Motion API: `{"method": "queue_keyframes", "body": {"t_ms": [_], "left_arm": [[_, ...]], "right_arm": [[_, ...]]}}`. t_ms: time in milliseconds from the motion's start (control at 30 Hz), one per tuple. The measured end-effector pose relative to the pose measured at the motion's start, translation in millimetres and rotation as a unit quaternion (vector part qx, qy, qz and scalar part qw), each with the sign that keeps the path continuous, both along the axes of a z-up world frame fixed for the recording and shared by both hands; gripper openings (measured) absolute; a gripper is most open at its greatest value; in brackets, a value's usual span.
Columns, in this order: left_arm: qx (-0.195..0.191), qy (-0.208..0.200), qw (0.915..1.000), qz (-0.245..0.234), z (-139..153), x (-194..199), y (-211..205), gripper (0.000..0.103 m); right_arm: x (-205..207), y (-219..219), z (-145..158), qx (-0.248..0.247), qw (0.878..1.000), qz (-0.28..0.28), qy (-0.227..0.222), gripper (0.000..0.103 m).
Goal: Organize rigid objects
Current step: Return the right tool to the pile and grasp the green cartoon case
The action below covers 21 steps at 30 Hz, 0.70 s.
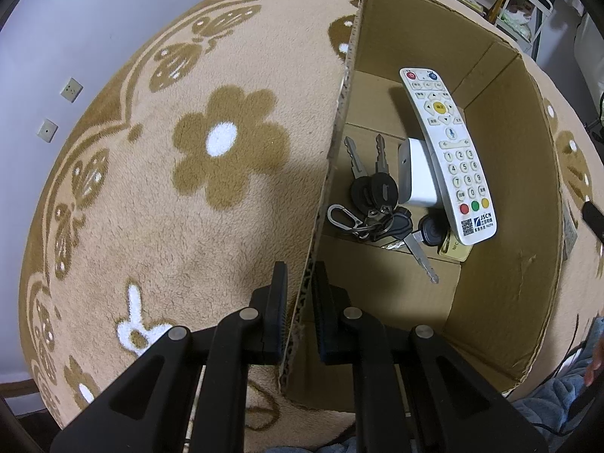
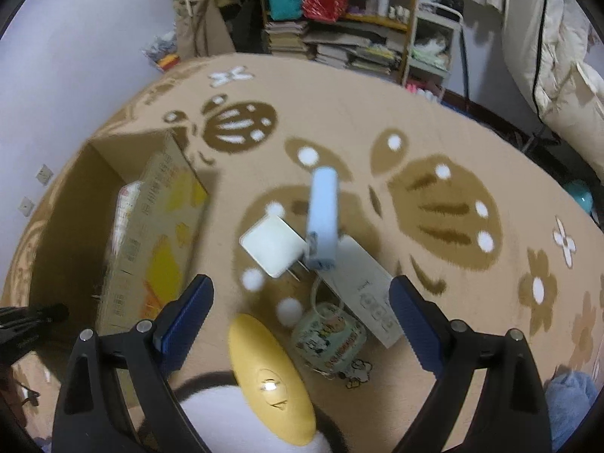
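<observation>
My left gripper (image 1: 300, 270) is shut on the near left wall of an open cardboard box (image 1: 502, 173); the wall stands pinched between its pads. Inside the box lie a white remote (image 1: 449, 151), a white charger (image 1: 417, 173) and a bunch of keys (image 1: 373, 204). My right gripper (image 2: 300, 302) hangs wide open above the carpet with nothing between its fingers. Under it lie a white plug adapter (image 2: 271, 245), a light-blue power bank (image 2: 321, 219), a white power strip (image 2: 368, 290) and a round cartoon-printed case (image 2: 328, 336). The box (image 2: 151, 234) stands to their left.
A beige carpet (image 1: 188, 226) with brown flowers and butterflies covers the floor. A yellow oval part of a black-and-white plush (image 2: 271, 381) sits close under the right gripper. Shelves (image 2: 339, 30) with books and baskets stand at the back, and a bed (image 2: 558, 87) on the right.
</observation>
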<state>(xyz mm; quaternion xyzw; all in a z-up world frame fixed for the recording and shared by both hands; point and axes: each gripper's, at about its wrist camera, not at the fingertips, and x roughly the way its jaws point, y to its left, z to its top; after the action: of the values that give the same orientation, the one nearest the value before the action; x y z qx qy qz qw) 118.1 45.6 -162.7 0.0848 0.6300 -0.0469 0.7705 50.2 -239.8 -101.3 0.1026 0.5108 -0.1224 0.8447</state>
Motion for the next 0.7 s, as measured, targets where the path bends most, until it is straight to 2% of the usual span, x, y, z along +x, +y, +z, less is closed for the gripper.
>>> {"method": "queue_keyframes", "body": {"t_ms": [267, 433, 700], "left_arm": [[0.004, 0.0, 1.0, -0.001, 0.5, 0.2, -1.7, 0.012], [0.001, 0.0, 1.0, 0.0, 1.1, 0.4, -0.2, 0.012], [0.001, 0.0, 1.0, -0.001, 1.3, 0.2, -0.2, 0.012]], "right_arm": [[-6.9, -21.1, -44.6, 0.015, 0.997, -0.054, 0.046, 0.099], [-7.4, -21.6, -64.6, 0.026, 0.995, -0.063, 0.067, 0.099], [-3.6, -16.0, -74.9, -0.009, 0.994, -0.078, 0.079, 0.099]]}}
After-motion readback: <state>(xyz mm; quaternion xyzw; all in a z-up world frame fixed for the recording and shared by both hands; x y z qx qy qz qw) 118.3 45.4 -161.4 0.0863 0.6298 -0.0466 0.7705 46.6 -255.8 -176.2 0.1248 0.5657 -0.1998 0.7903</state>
